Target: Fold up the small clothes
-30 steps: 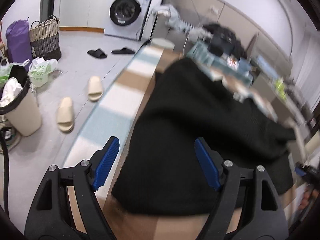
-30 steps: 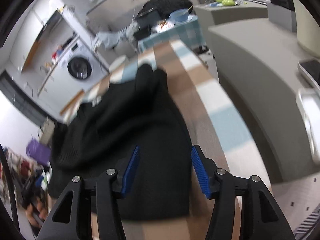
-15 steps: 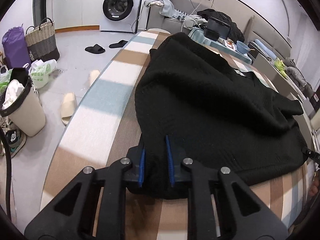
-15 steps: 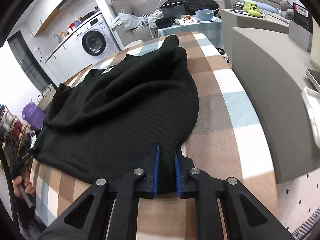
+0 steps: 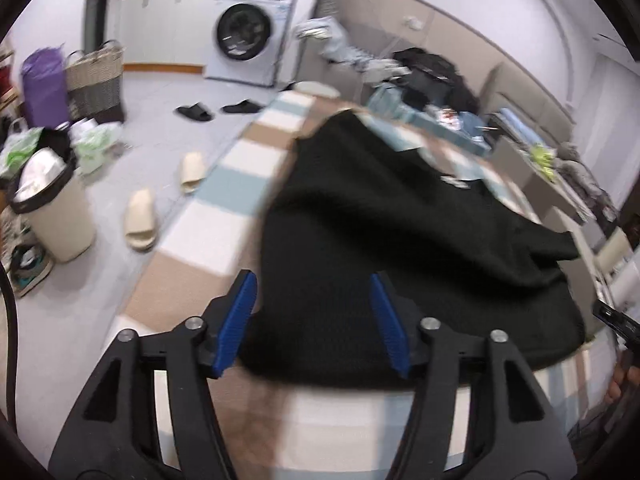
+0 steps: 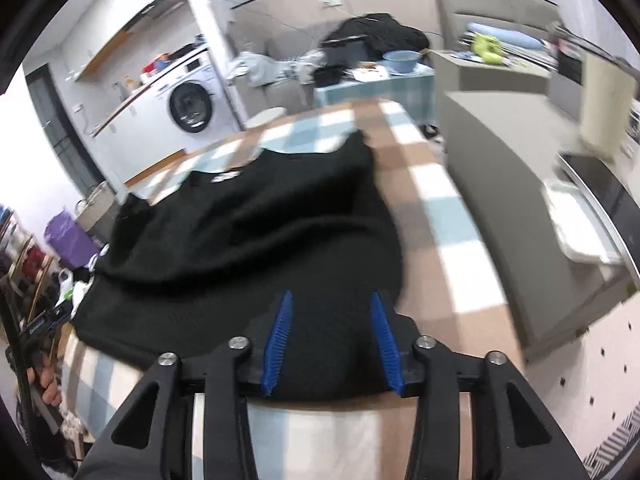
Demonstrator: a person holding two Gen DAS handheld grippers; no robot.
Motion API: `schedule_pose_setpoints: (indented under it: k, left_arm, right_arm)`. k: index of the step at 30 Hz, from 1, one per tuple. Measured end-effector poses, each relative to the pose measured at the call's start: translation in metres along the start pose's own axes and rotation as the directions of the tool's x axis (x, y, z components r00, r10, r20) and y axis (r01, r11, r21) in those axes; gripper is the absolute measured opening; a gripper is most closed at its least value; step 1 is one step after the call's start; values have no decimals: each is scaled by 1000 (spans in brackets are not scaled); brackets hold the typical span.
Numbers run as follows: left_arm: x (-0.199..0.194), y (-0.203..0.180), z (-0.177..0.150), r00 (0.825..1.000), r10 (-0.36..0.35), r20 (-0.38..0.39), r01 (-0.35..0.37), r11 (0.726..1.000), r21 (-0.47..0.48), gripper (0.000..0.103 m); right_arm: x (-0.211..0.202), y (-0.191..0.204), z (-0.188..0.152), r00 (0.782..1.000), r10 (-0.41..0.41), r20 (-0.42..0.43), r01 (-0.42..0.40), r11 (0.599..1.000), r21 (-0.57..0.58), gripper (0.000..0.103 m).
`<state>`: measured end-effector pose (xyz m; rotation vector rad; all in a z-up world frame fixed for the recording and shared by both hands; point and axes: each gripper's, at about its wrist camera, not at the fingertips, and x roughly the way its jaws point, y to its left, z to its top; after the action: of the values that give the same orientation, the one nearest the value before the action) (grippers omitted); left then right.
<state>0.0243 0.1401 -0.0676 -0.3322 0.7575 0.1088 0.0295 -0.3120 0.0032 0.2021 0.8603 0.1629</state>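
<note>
Both tools are over the near hem now. The left gripper [image 5: 314, 322] has its jaws spread wide, nothing pinched, and the black sweater [image 5: 400, 248] stretches out ahead of and between the blue pads. The right gripper [image 6: 330, 342] stands parted a good way too, empty, with the sweater [image 6: 248, 232] lying between its jaws and reaching off to their left. The garment is spread on the checked tablecloth [image 6: 432, 216]; it looks folded over on itself, though the blur makes that hard to say. Beyond the jaws stands a washing machine [image 5: 248, 38].
</note>
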Motion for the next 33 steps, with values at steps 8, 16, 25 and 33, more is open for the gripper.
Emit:
schedule_pose_setpoints:
  k: [8, 16, 25, 33]
  left_arm:
    - [31, -89, -23, 989, -70, -133, 99, 969, 224, 64]
    - [24, -104, -65, 982, -34, -188, 98, 933, 345, 68]
    - [19, -102, -66, 968, -89, -234, 163, 933, 321, 73]
    - [36, -145, -57, 960, -161, -227, 237, 901, 363, 74]
  right_arm:
    - [56, 74, -12, 994, 56, -92, -69, 987, -147, 64]
    - [66, 75, -41, 989, -33, -145, -6, 965, -263, 67]
    - [37, 44, -38, 986, 2, -164, -36, 979, -201, 67]
    - [50, 80, -44, 989, 26, -146, -62, 967, -246, 68]
